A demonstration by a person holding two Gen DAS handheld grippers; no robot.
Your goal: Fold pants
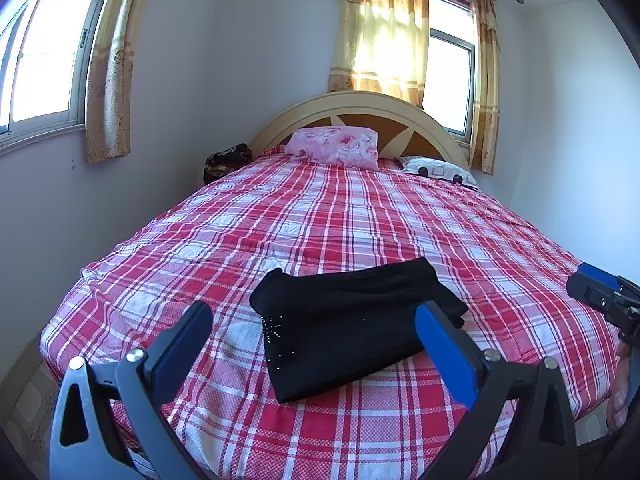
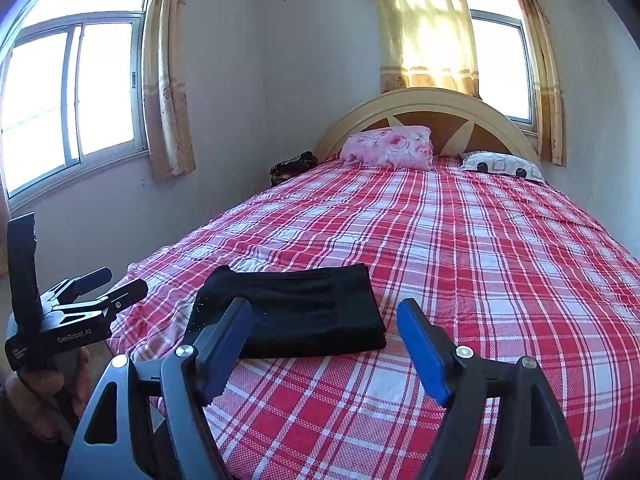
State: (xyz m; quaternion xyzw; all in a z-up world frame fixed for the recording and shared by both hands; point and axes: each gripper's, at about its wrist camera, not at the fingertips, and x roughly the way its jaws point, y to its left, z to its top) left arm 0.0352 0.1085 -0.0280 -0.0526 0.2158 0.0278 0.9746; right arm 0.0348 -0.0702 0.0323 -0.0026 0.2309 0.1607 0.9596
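Observation:
Black pants (image 1: pixel 348 324) lie folded into a compact bundle near the foot of the bed, with small shiny studs on one panel. In the right wrist view the same pants (image 2: pixel 296 312) sit flat on the red plaid cover. My left gripper (image 1: pixel 316 320) hovers above and in front of the bundle, its jaws wide open and apart from the cloth. My right gripper (image 2: pixel 324 316) stands open to the right of the pants, nothing between its blue pads. Each gripper shows in the other's view: the right one (image 1: pixel 604 292) at the right edge, the left one (image 2: pixel 92 292) at the left, held by a hand.
The bed (image 1: pixel 360 216) with its red and white plaid cover fills both views. A pink floral pillow (image 1: pixel 336 146) and a spotted pillow (image 1: pixel 440 170) lie at the rounded headboard (image 1: pixel 360 108). A dark bundle (image 1: pixel 226 160) sits by the wall. Curtained windows (image 1: pixel 44 48) flank the bed.

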